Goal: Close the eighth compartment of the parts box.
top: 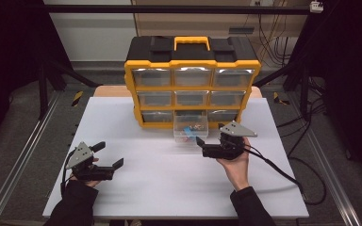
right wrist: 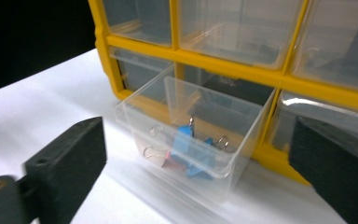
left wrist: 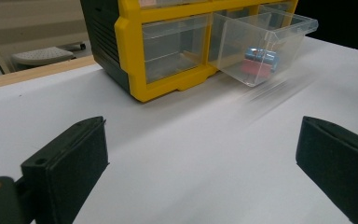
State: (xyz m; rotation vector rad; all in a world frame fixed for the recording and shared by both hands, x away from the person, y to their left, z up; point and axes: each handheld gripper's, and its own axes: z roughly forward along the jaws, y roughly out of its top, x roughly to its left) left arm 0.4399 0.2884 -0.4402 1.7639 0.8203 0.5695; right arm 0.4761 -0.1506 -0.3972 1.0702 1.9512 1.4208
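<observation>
Clear drawer (top: 190, 129) juts lengthwise from cabinet (top: 192, 80) toward spread, empty right tongs (top: 199, 142).

A yellow-and-black organizer (top: 192, 80) is seen on a white table (top: 169, 179); blue and red clips (right wrist: 191, 149) are held in a clear drawer (right wrist: 223, 175).

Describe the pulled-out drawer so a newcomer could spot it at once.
Find the yellow and black organizer standing at the back of the white table. In its bottom row, the clear middle drawer sticks out toward the person. Unlike its closed neighbours, it shows blue and red binder clips inside.
</observation>
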